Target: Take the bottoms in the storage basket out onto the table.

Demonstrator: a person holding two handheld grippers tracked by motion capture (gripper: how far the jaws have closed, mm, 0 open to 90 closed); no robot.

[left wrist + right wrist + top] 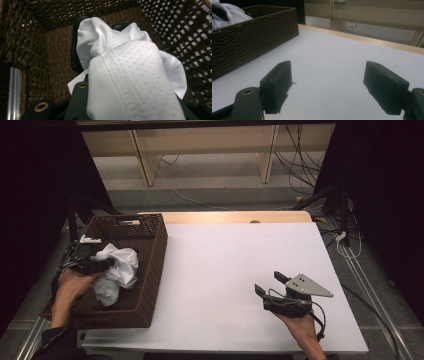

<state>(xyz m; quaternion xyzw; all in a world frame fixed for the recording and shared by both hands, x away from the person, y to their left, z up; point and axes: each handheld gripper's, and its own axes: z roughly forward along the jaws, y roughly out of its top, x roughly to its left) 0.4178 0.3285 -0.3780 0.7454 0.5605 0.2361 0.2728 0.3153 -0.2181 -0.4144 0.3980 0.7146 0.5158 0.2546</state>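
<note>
A crumpled white garment [116, 270] sat bunched inside a dark brown woven basket [152, 265] at the left side of the bench [225, 270]. In the left gripper view the cloth [130, 72] was a thin sports mesh, dotted all over with tiny holes, with a stitched seam and a hemmed edge. It looked light, soft and floppy, likely to sag and slide and not to break. A thick fold or the seam would probably give a firmer hold than a single loose layer.

The left gripper [95, 265], held in the person's left hand [67, 287], reached into the basket and was clenched on the garment; cloth draped over its jaws and hid most of them.

The basket was rectangular, of stiff wicker, tightly woven low down and open lattice near the rim, with a handle slot in its far end wall. A small white object [90, 239] rested on its far left rim; what it was could not be told.

The bench top was smooth, matte and white, with a pale wooden strip along the far edge. The right gripper [272, 284], in the person's right hand [302, 327], was well apart from the basket, low over the bare bench, jaws spread wide and holding nothing. Their black pads [278, 85] looked wrapped in frayed tape.
</note>
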